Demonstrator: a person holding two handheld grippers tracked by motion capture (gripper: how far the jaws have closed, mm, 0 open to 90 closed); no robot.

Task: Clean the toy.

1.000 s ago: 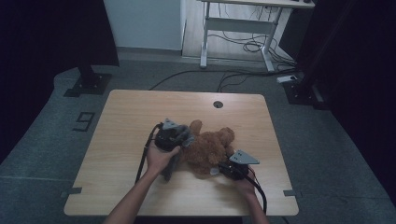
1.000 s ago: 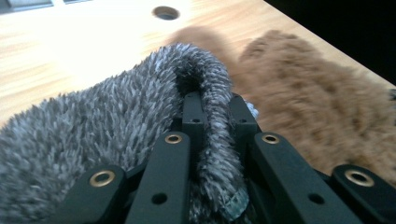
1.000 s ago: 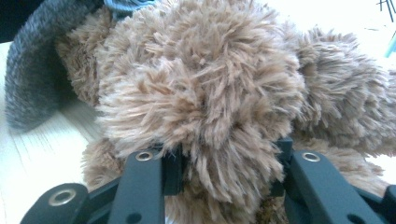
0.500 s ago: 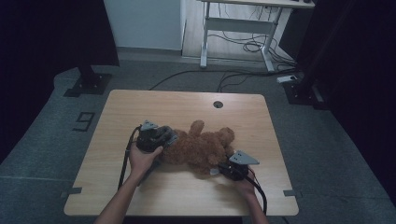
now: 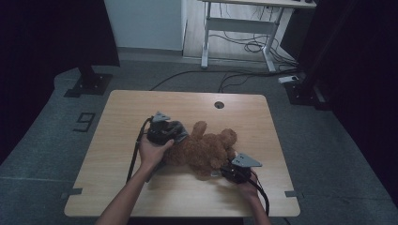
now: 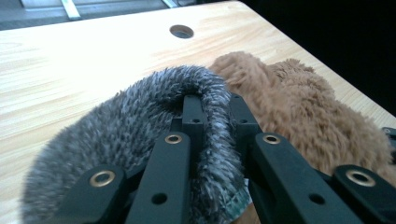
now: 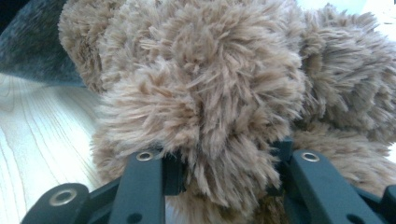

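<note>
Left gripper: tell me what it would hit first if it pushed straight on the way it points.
The left gripper is already shut on a grey furry cloth. Pushed straight on, it would probably meet the brown teddy bear lying just beyond on the table; depth is unclear.

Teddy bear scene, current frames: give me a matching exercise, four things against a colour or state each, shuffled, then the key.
Things:
1. teddy bear
2. grey furry cloth
3. left gripper
4. right gripper

Colour or state:
A. shut on a limb of brown plush
B. grey, speckled fur, beside the bear
C. brown, lying on the wooden table
D. shut on a fold of grey fur

Pairs: 1-C, 2-B, 3-D, 4-A
</note>
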